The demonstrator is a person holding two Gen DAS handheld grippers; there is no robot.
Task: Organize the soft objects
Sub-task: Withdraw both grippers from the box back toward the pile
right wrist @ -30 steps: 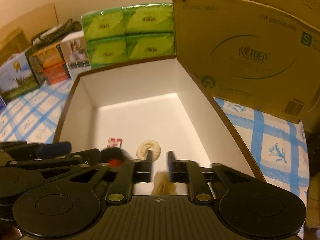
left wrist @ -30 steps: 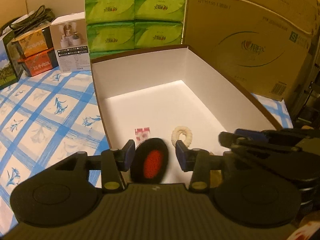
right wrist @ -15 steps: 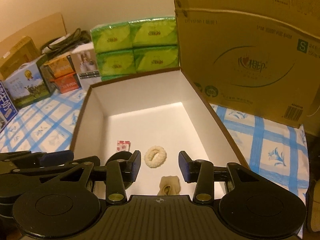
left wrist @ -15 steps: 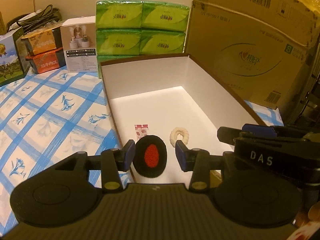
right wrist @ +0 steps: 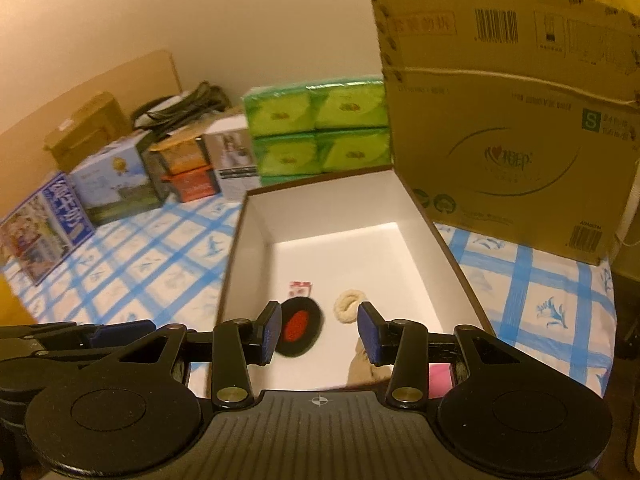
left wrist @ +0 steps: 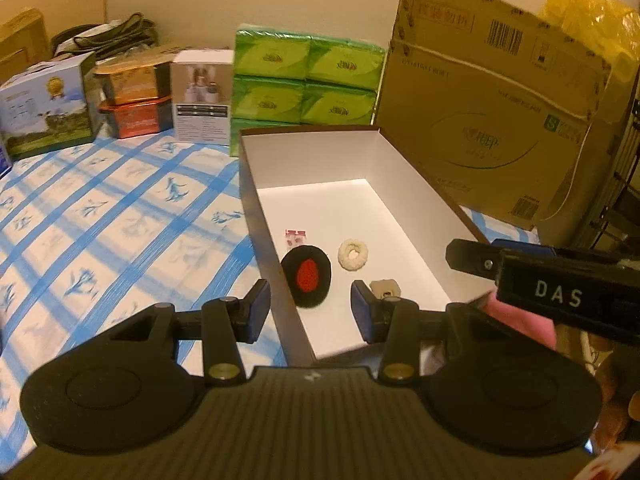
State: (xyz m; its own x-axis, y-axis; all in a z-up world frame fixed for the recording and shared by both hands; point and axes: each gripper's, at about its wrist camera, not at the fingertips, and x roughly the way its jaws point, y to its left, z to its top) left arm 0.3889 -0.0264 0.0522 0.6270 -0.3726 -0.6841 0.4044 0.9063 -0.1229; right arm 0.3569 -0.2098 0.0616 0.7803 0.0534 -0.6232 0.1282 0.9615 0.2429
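Four soft pieces lie in the white cardboard box (left wrist: pixel 316 160): one black-and-red round pad (left wrist: pixel 306 276), one cream fuzzy ring (left wrist: pixel 353 254), one tan plush lump (left wrist: pixel 385 289), one red-white packet (left wrist: pixel 295 236). Both my left claw (left wrist: pixel 306 312) and right claw (right wrist: pixel 320 334) stand spread, pinching nothing.

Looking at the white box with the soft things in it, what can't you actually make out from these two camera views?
- Tan soft item, right wrist view: mostly hidden behind the right claw.
- Small red-and-white packet, left wrist view: print too small to read.
- Pink thing, right wrist view: mostly covered by the claw's arm.
- White box near end, both views: hidden by the claw bodies.
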